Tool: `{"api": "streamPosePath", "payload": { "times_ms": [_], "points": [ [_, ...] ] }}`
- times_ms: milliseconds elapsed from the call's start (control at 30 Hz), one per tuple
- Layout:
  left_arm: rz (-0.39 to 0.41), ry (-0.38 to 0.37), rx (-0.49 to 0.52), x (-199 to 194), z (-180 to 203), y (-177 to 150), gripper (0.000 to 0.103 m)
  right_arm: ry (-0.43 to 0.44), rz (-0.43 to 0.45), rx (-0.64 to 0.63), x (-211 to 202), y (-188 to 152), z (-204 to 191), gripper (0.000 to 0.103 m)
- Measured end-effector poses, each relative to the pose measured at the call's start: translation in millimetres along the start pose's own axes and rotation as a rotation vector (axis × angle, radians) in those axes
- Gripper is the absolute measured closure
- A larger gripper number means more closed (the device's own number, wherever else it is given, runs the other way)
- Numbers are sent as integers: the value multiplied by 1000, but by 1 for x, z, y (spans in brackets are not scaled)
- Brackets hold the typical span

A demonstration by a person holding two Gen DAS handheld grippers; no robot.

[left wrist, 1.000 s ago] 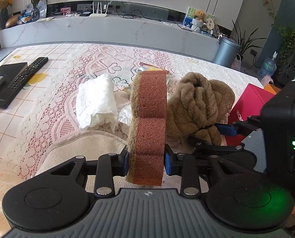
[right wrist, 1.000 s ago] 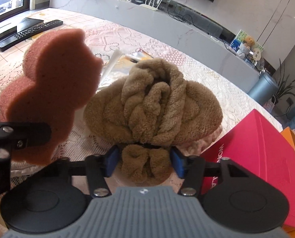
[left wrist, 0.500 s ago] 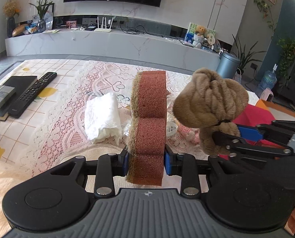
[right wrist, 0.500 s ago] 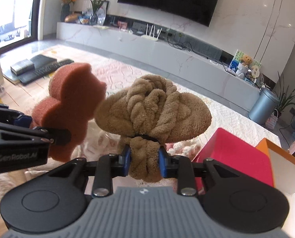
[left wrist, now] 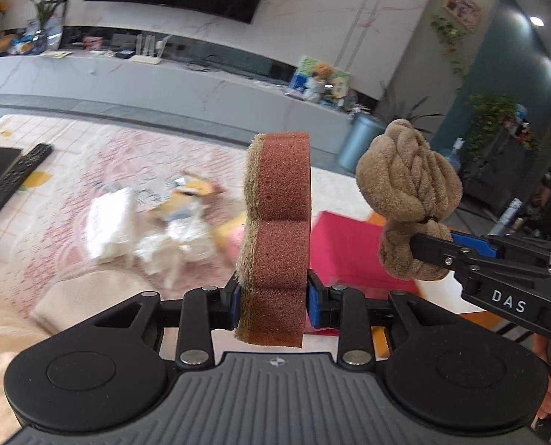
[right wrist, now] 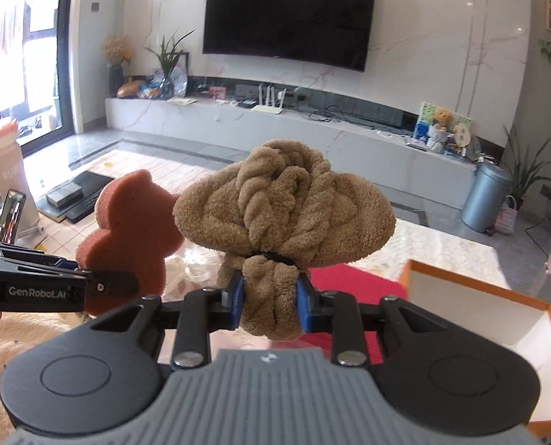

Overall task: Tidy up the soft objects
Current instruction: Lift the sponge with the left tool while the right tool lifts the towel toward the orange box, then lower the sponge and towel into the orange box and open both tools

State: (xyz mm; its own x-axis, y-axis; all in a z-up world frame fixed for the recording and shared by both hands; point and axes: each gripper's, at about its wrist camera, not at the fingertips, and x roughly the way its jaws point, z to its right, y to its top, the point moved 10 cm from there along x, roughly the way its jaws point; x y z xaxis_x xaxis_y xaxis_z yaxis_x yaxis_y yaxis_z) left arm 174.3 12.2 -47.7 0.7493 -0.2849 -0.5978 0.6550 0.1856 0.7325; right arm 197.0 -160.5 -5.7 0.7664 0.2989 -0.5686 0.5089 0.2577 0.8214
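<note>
White letters "DAS" stand on the black arm of the right tongs (left wrist: 433, 246). "GenRobot.AI" stands in white on the arm of the left tongs (right wrist: 86, 278).

Black tool (left wrist: 272, 306) linkages, blue pads (left wrist: 314, 304), silver screws, ribbed grey base

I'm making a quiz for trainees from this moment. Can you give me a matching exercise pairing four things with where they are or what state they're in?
Things:
1. reddish sponge
2. brown towel bundle
3. orange box
4. remote control

States:
A. open, white inside
B. lying flat on the table, far left
C. clamped in the left hand-held gripper
D. clamped in the right hand-held gripper

Pairs: 1-C, 2-D, 3-A, 4-B
</note>
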Motion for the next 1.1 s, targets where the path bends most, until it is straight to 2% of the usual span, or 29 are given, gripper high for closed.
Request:
{"api": "streamPosePath", "payload": {
  "times_ms": [267, 433, 633, 700, 867, 1000, 1100],
  "points": [
    [-34, -164, 32, 19, 79, 16, 66, -80, -29, 57, -42, -5, 78, 75],
    [-112, -271, 45, 51, 137, 21, 66, -147, -99, 69, -46, -13, 131, 75],
    [-244, -293, 85, 107, 187, 13, 67, -181, -250, 119, -22, -33, 187, 75],
    [-302, -281, 100, 129, 195, 9, 67, -178, -307, 138, -11, -43, 201, 75],
    [-423, -184, 147, 178, 197, -10, 67, -143, -442, 153, 18, -73, 225, 75],
    [-481, -100, 237, 203, 200, -26, 67, -120, -537, 124, 43, -92, 230, 75],
    [-534, -67, 272, 217, 202, -35, 67, -91, -615, 101, 58, -111, 232, 75]
  ]
}}
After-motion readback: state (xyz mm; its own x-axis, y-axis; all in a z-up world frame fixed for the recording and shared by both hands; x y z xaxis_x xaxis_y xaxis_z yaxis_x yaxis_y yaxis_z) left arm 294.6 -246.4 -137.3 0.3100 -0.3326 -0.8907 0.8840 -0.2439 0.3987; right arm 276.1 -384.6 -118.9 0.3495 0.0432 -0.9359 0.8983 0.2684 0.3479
